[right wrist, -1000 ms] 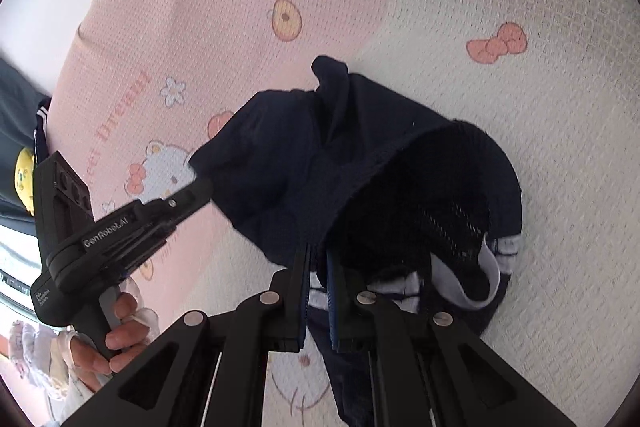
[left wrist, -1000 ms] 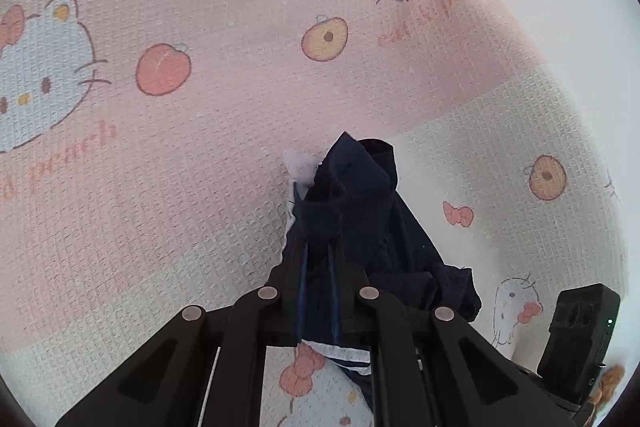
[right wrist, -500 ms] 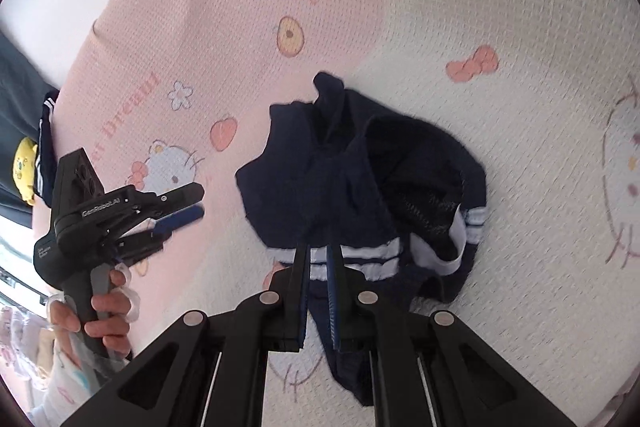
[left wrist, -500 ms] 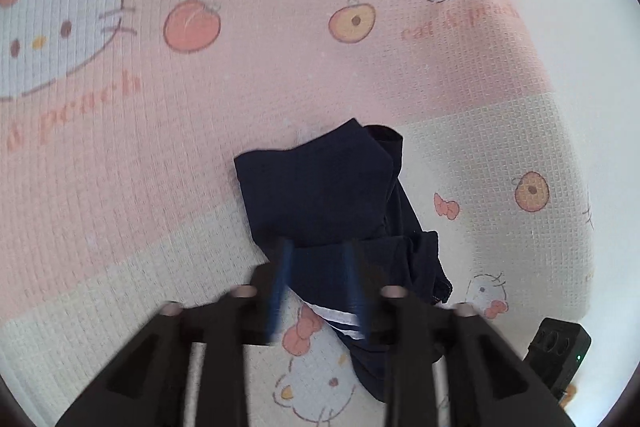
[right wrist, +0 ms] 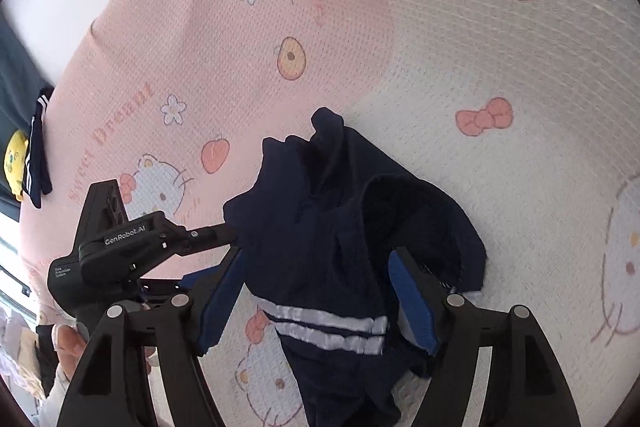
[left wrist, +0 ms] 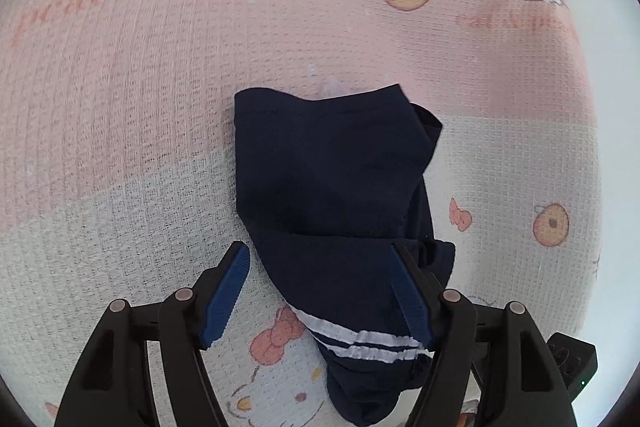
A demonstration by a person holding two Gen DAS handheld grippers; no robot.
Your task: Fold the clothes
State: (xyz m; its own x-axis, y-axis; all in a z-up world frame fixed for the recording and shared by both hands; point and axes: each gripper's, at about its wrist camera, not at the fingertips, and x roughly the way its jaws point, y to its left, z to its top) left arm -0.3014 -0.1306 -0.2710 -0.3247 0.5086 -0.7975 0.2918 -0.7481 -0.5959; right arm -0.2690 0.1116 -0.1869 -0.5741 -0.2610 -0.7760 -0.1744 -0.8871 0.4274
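A small navy garment (left wrist: 332, 187) with two white stripes (left wrist: 360, 341) lies loosely folded on the pink and white blanket (left wrist: 120, 107). My left gripper (left wrist: 320, 291) is open, its blue pads on either side of the garment's near part and not pinching it. In the right wrist view the same garment (right wrist: 332, 227) lies crumpled, one opening gaping on its right side. My right gripper (right wrist: 316, 301) is open too, straddling the striped band (right wrist: 324, 327). The left gripper (right wrist: 208, 255) shows there at the garment's left edge.
The blanket (right wrist: 440, 47) carries cartoon cat, peach and bow prints. A hand (right wrist: 68, 343) holds the left gripper's handle. Another dark garment with a yellow figure (right wrist: 18, 155) sits at the far left edge. The right gripper's body (left wrist: 572, 359) shows at the lower right.
Both grippers have opened and let go of the navy garment, the left first, then the right. The garment has dropped and spread out on the blanket.
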